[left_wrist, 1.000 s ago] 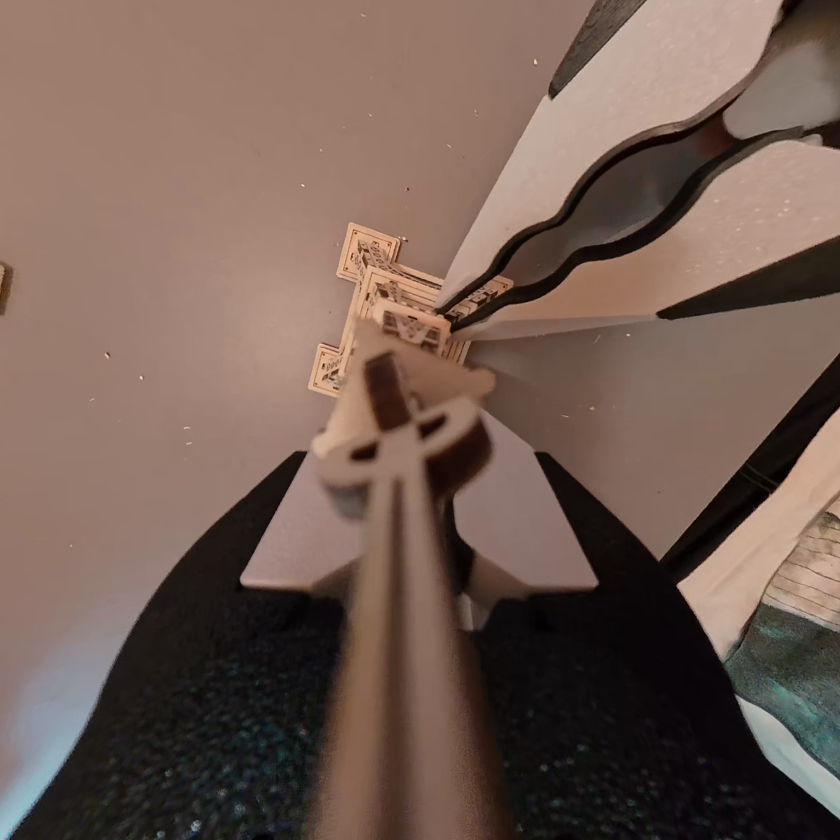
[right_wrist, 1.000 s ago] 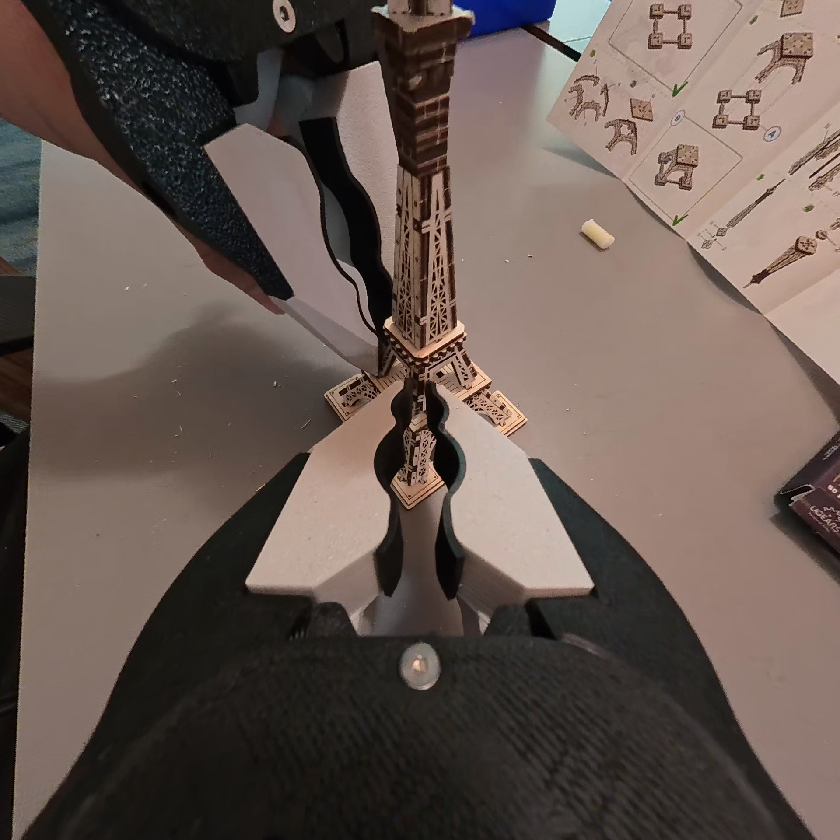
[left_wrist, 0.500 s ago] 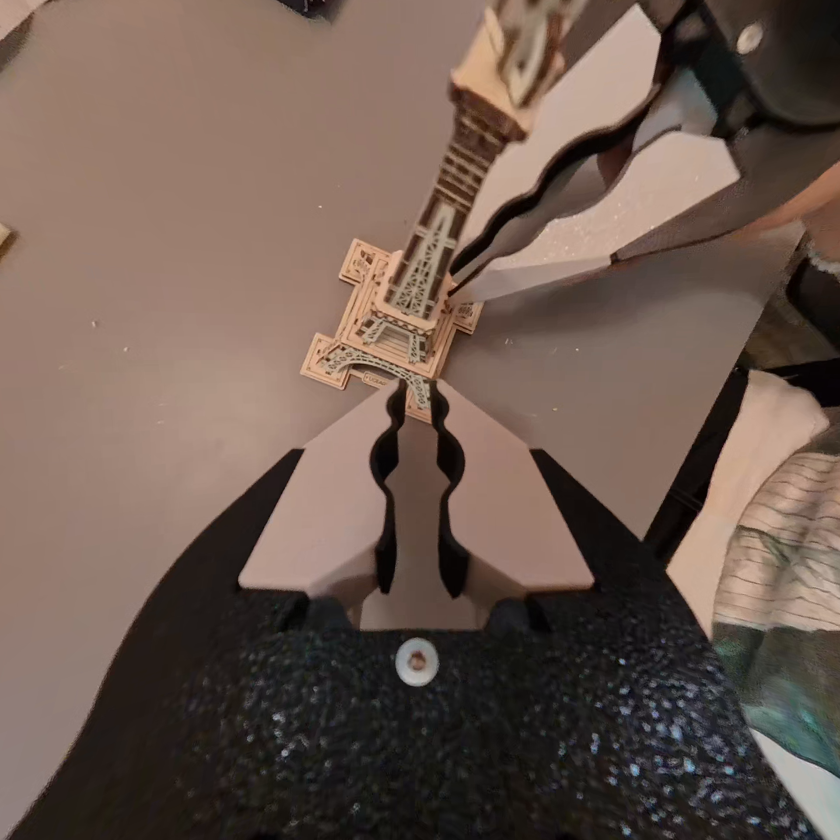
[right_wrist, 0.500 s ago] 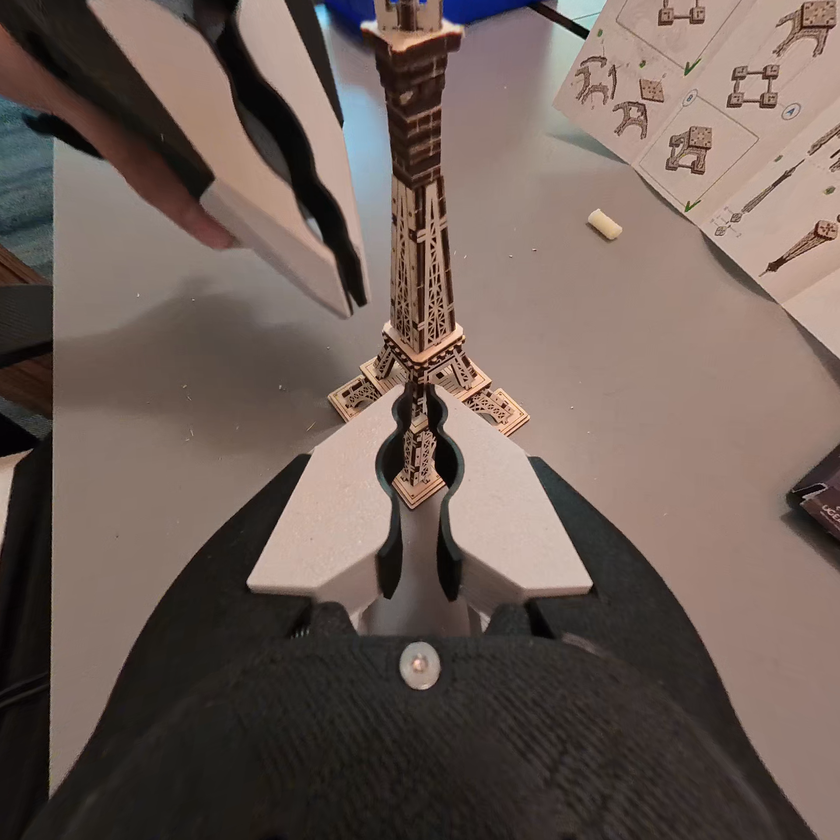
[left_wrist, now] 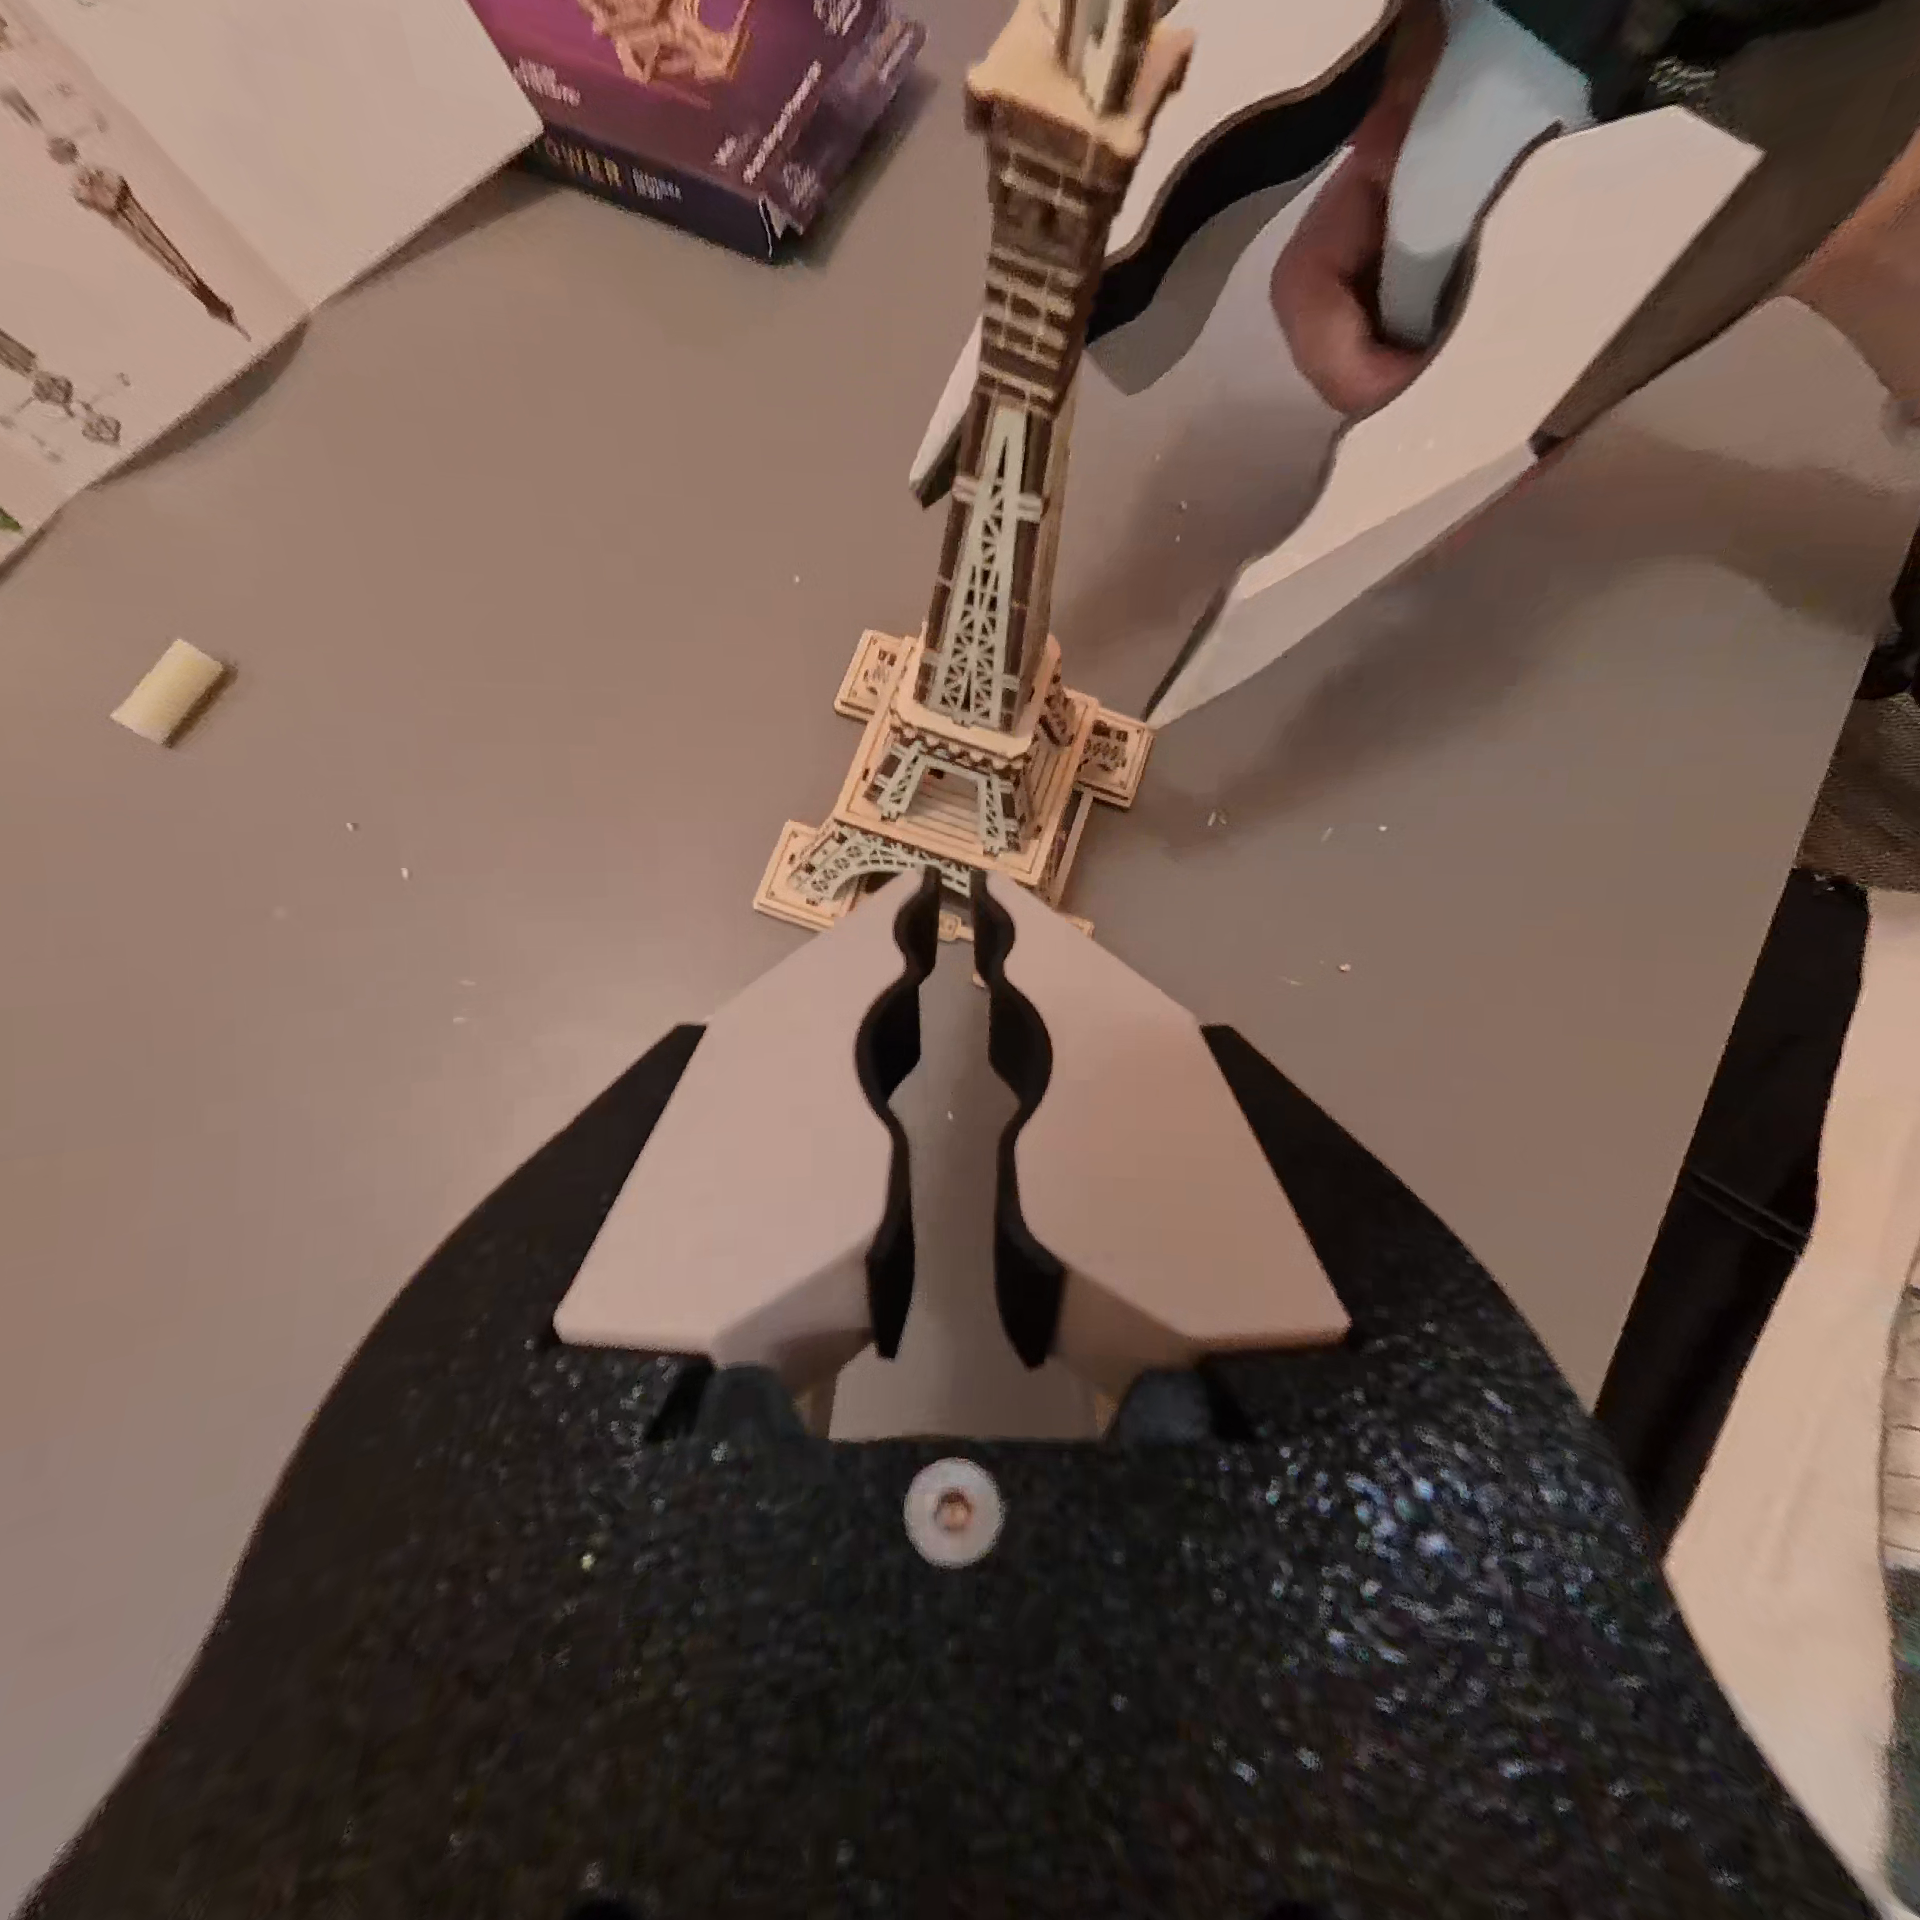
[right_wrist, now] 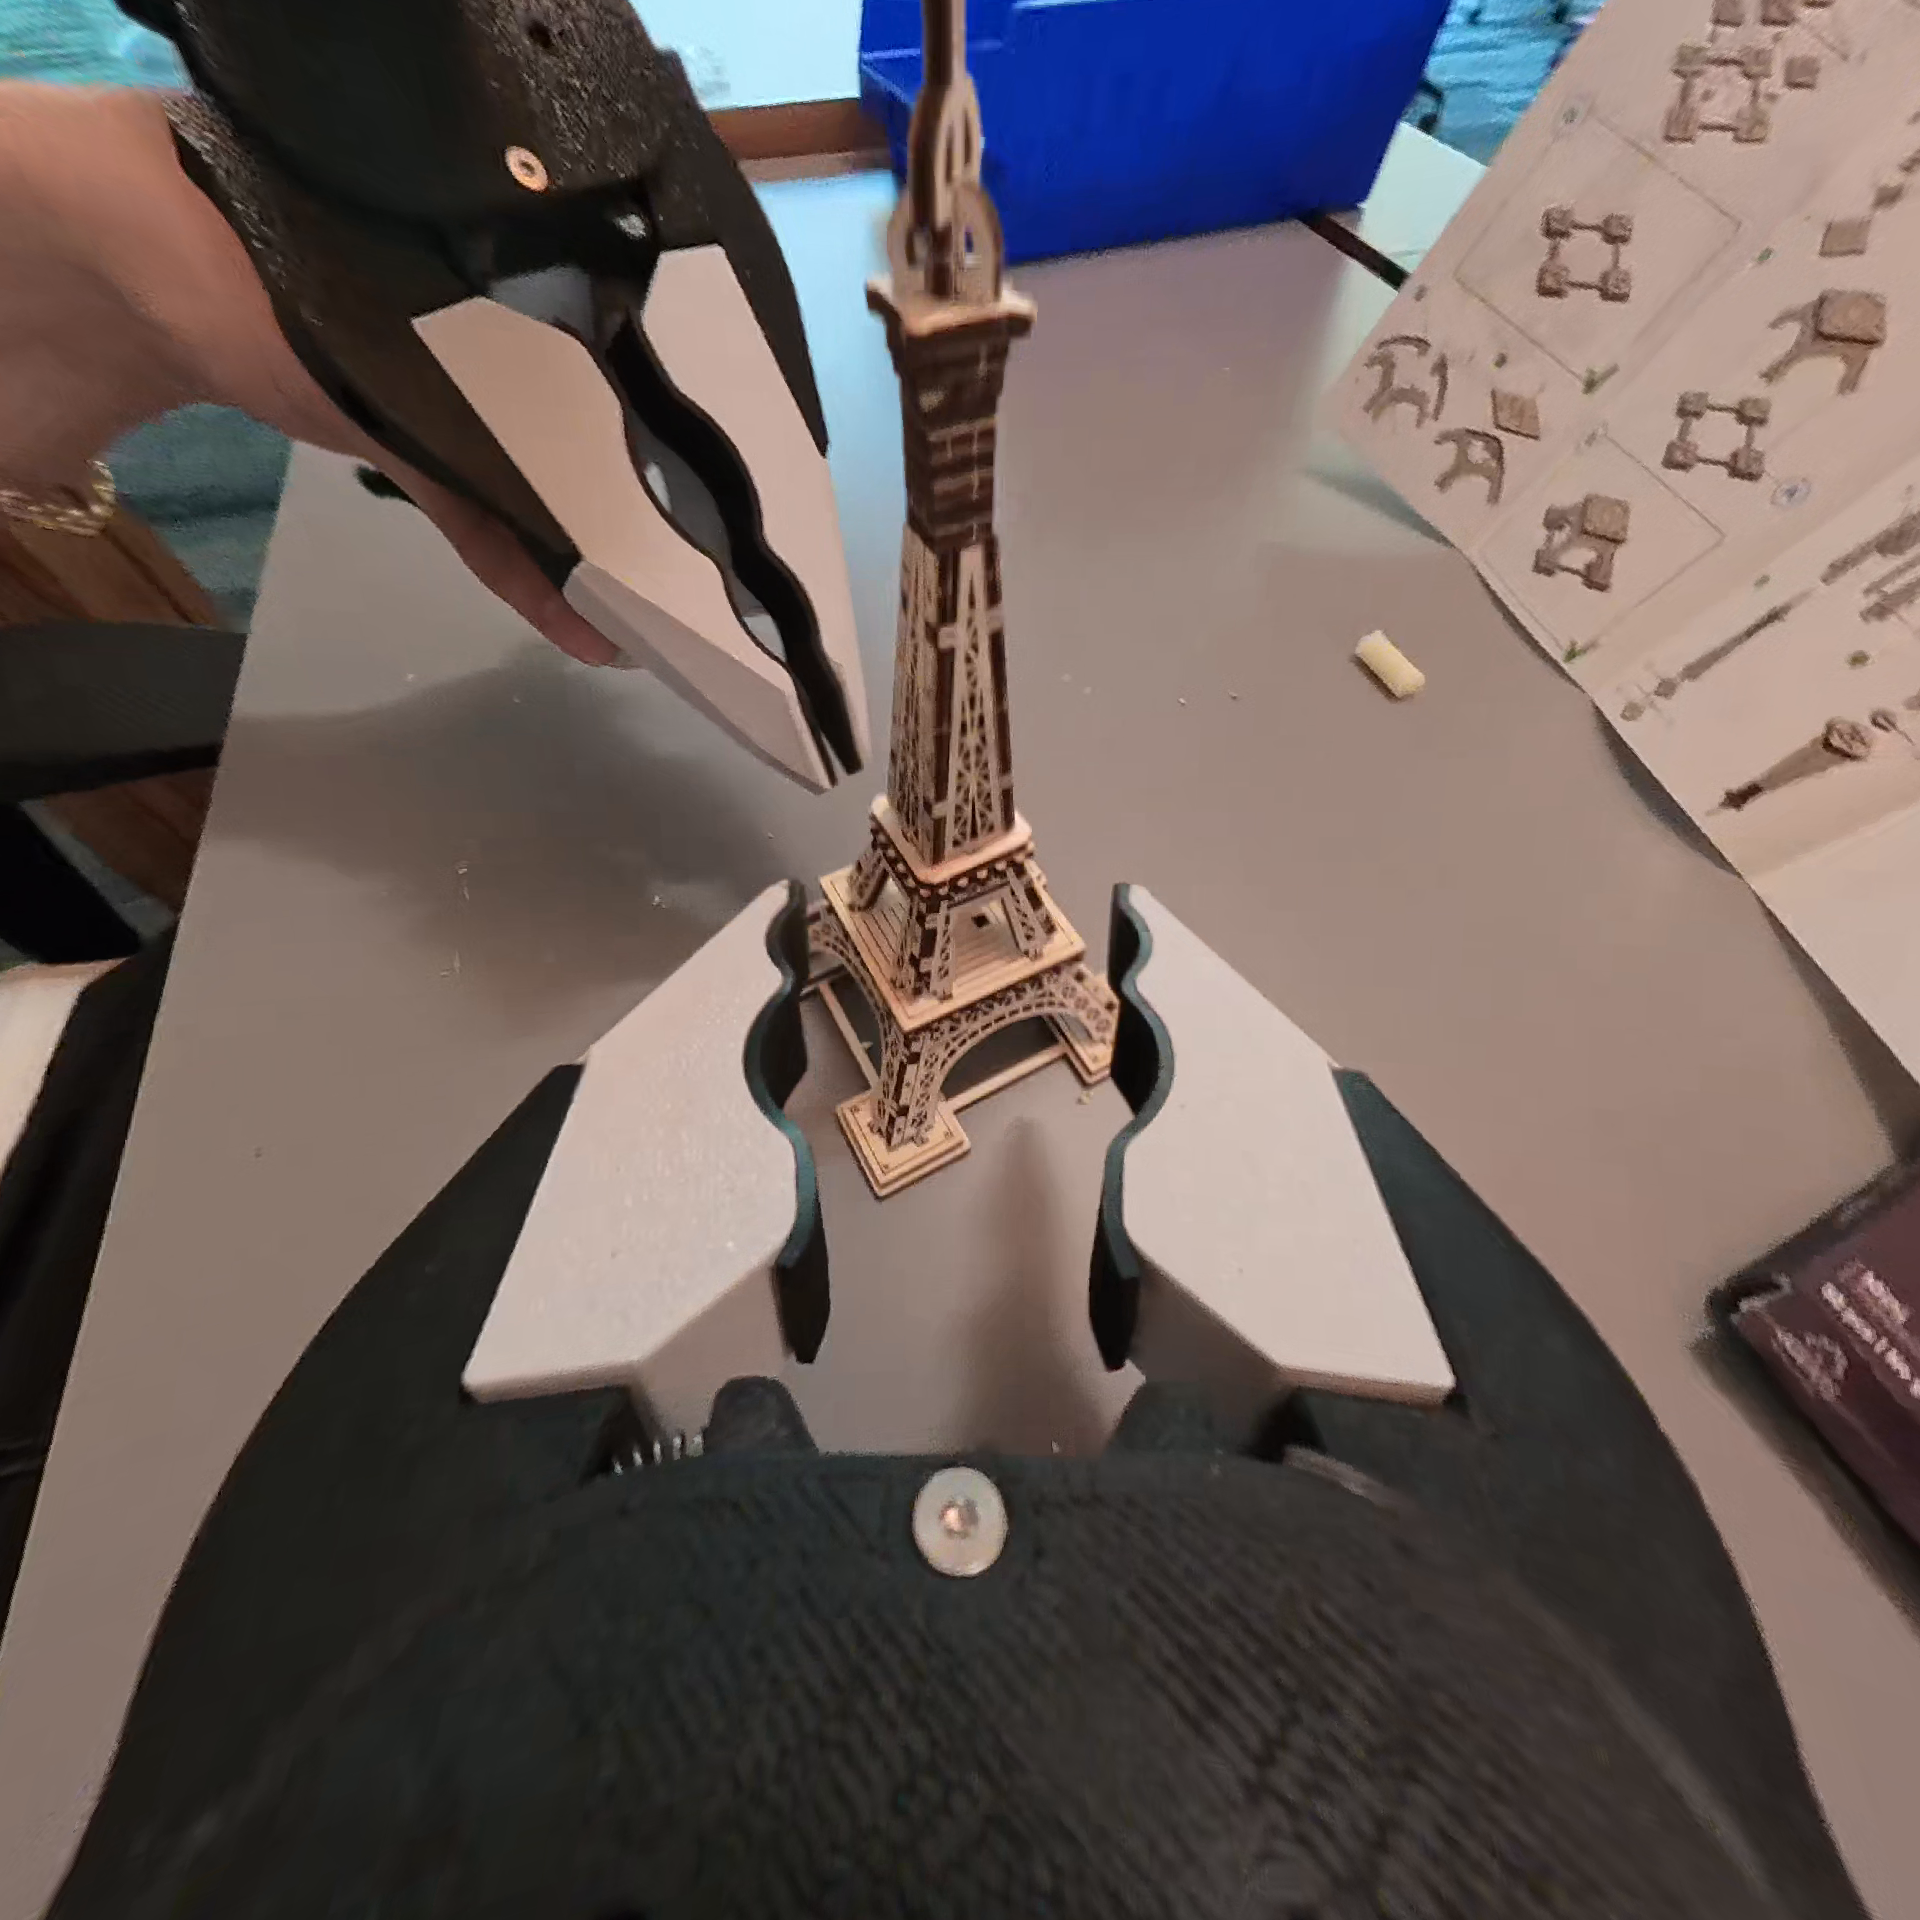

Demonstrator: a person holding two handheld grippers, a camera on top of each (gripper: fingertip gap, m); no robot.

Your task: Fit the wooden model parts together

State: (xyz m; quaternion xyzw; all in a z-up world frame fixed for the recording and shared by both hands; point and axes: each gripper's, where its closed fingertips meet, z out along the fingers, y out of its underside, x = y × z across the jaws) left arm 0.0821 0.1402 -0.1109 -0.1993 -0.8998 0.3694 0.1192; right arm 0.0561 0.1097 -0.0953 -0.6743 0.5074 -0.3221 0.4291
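A wooden tower model (right_wrist: 951,675) stands upright on the grey table (right_wrist: 1351,935), with its spire on top. It also shows in the left wrist view (left_wrist: 987,623). My right gripper (right_wrist: 956,914) is open, with one finger on each side of the tower's base, and holds nothing. Its fingers (left_wrist: 1403,540) show spread behind the tower in the left wrist view. My left gripper (left_wrist: 954,894) is shut and empty, its tips just in front of the base. In the right wrist view it (right_wrist: 831,764) hangs tilted to the left of the tower's shaft, apart from it.
A folded instruction sheet (right_wrist: 1662,416) lies at the right. A dark purple box (right_wrist: 1849,1351) sits near the right edge, and a small pale piece (right_wrist: 1389,662) lies loose on the table. A blue bin (right_wrist: 1143,104) stands at the back. The table's edge (left_wrist: 1714,1143) runs close by. My right fingertips sit around 5 cm from my left ones. The small pale piece (right_wrist: 1389,662) is about equally far from each gripper, around 20 cm. It turns up in the left wrist view (left_wrist: 168,689) as well.
My right gripper has opened off the tower's base. My left gripper has let go of the spire top and drawn back, now low beside the tower.
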